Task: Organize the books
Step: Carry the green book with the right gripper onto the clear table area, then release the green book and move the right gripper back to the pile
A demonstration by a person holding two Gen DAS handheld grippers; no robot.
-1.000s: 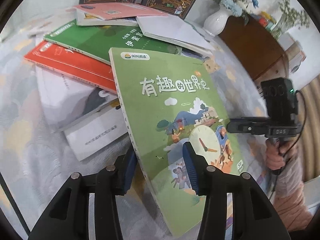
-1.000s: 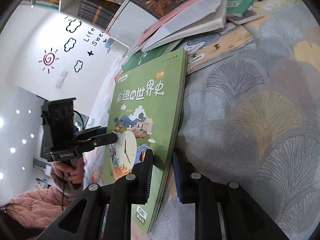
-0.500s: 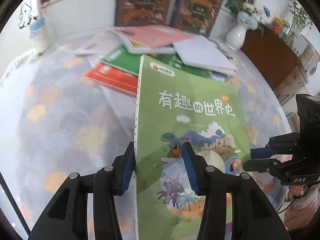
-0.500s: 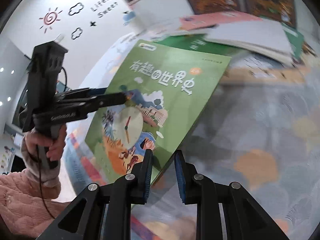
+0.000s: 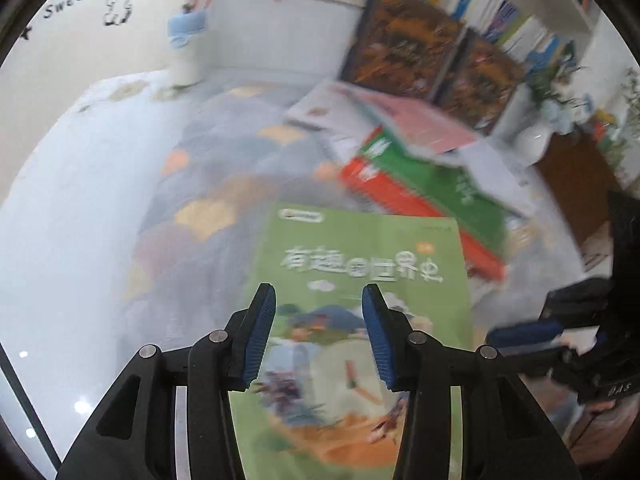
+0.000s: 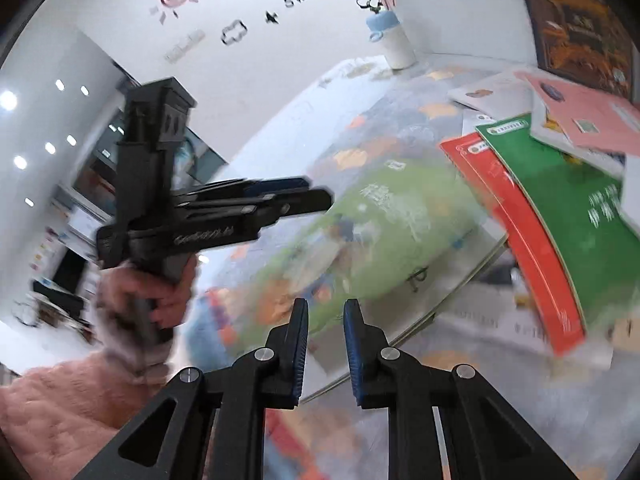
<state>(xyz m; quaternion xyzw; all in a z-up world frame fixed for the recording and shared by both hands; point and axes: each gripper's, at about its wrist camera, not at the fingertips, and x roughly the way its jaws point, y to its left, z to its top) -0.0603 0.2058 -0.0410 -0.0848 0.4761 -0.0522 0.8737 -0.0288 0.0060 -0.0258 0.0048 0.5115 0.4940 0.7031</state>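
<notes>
A: Green picture book (image 5: 362,280), Chinese title across the cover, a clock in the artwork — it's up off the patterned tablecloth (image 5: 224,184) and carried between both tools, clear of the heap.

B: And the left gripper (image 5: 318,334)?

A: Set around the book's near left part. The fingers stand at a moderate gap and are closing; the left edge of the cover runs in between the blue pads. Whether they press on it I can't tell, the view's too smeared.

B: The other side?

A: Right gripper (image 6: 326,344) sits at the opposite edge, fingers narrow and closing too. The book's edge passes right at the gap, but the blur hides whether the pads bite. From that camera you also see a hand (image 6: 160,300) in a pink quilted sleeve (image 6: 60,404) wrapped around the left tool's handle.

B: Why two tools on one slim book?

A: My guess: a thin softcover flops if pinched at one edge. Supporting both edges keeps it flat and lets them square it up.

B: Where's it going?

A: Hard to say. The red book (image 6: 516,232) and the dark green book (image 6: 568,200) lie fanned just beyond it, a pink book (image 6: 588,116) on top, two large dark volumes (image 5: 404,44) upright behind. The cloth's open left half looks a likely spot for a neat stack.

B: Risk?

A: A loose grip mid-swing could let it slide out.
</notes>
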